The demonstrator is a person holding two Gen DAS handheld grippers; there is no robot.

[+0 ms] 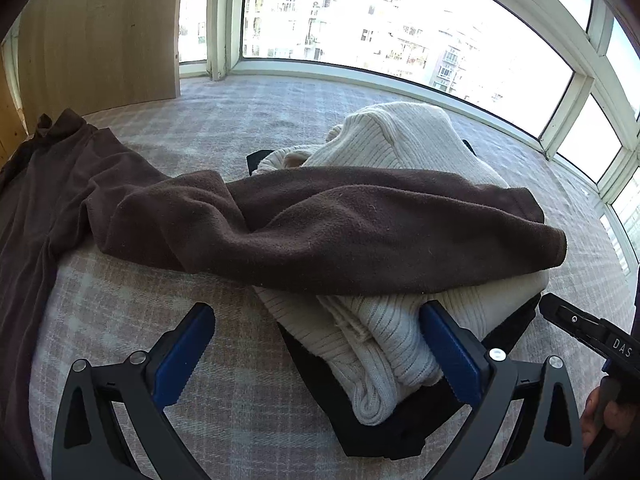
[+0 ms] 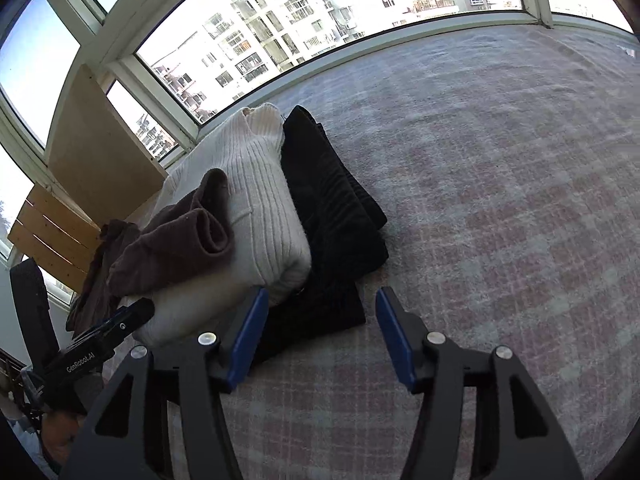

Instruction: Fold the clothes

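A brown fleece garment (image 1: 320, 232) lies spread at the left, and its sleeve drapes across a folded cream ribbed sweater (image 1: 392, 140). The sweater rests on a folded black garment (image 1: 360, 412). My left gripper (image 1: 316, 352) is open and empty, with the near end of the stack between its fingers. In the right wrist view the brown sleeve end (image 2: 176, 240) sits on the cream sweater (image 2: 260, 204), beside the black garment (image 2: 332, 208). My right gripper (image 2: 320, 340) is open and empty at the stack's near right corner.
Everything lies on a plaid-covered surface (image 1: 132, 344) that stretches wide to the right (image 2: 500, 200). A wooden panel (image 1: 100, 36) stands at the far left. Large windows (image 1: 400, 20) run along the far edge. The right gripper's body (image 1: 592, 332) shows at the left view's right edge.
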